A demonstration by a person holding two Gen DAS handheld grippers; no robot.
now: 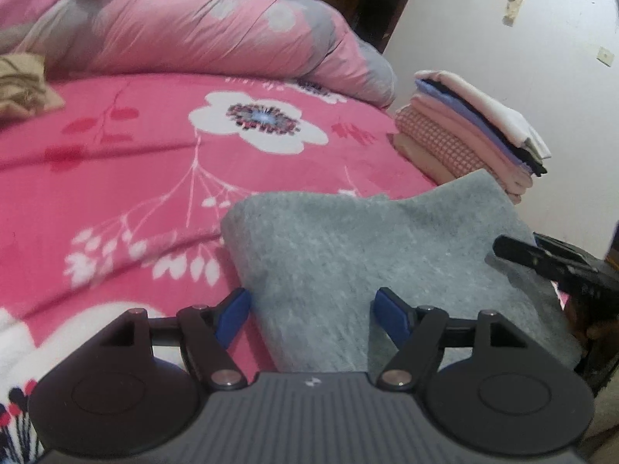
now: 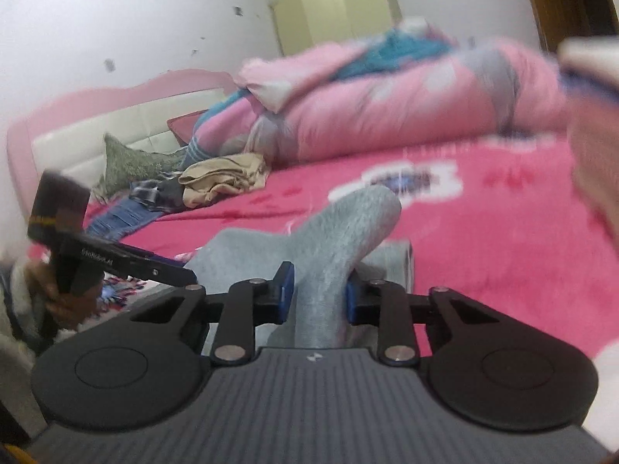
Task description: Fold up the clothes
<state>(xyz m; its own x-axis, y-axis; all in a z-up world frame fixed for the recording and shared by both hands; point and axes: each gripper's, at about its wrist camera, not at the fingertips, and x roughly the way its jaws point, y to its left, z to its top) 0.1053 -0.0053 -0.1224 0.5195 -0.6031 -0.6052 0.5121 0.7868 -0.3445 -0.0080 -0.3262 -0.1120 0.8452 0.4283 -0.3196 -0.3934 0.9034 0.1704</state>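
Observation:
A grey fuzzy garment (image 1: 371, 255) lies folded on the pink flowered bedspread (image 1: 116, 162). My left gripper (image 1: 312, 311) hovers over its near edge and is open: one blue pad is just off the cloth's left edge, the other is above the cloth. My right gripper (image 2: 318, 294) is shut on a raised fold of the same grey garment (image 2: 348, 224), which stands up between its blue pads. In the left wrist view the right gripper (image 1: 514, 251) reaches onto the cloth from the right. In the right wrist view the left gripper (image 2: 174, 270) shows at the left, held by a hand.
A stack of folded clothes (image 1: 464, 131) sits at the bed's far right corner. A rolled pink quilt (image 1: 212, 27) lines the back. Loose unfolded clothes (image 2: 220, 181) lie near the headboard (image 2: 116, 123). White wall stands beyond the bed.

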